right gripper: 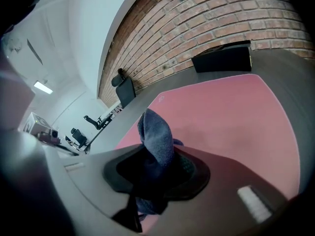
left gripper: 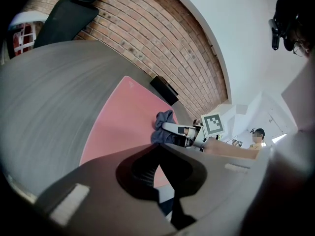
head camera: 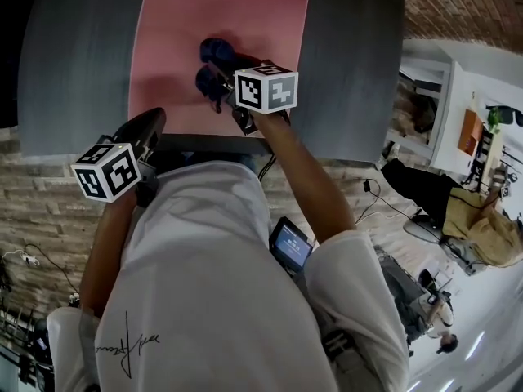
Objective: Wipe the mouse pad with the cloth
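Note:
A pink mouse pad [head camera: 216, 23] lies on the grey table [head camera: 351, 64]. My right gripper [head camera: 225, 73] is low over the pad's near half, shut on a dark blue cloth [head camera: 214, 53]. In the right gripper view the cloth [right gripper: 156, 136] bunches up between the jaws, with the pad [right gripper: 226, 117] spread out beyond it. My left gripper [head camera: 145, 129] hovers at the table's front edge, left of the pad's near corner, shut on nothing. From the left gripper view [left gripper: 158, 151] I see the pad [left gripper: 123, 122], the cloth [left gripper: 165, 121] and the right gripper [left gripper: 189, 132].
A black flat box [right gripper: 221, 58] rests at the table's far edge against a brick wall [right gripper: 197, 18]. A black chair [left gripper: 69, 11] stands beyond the table. Bare grey tabletop [left gripper: 49, 92] flanks the pad. A person [left gripper: 256, 137] is far off.

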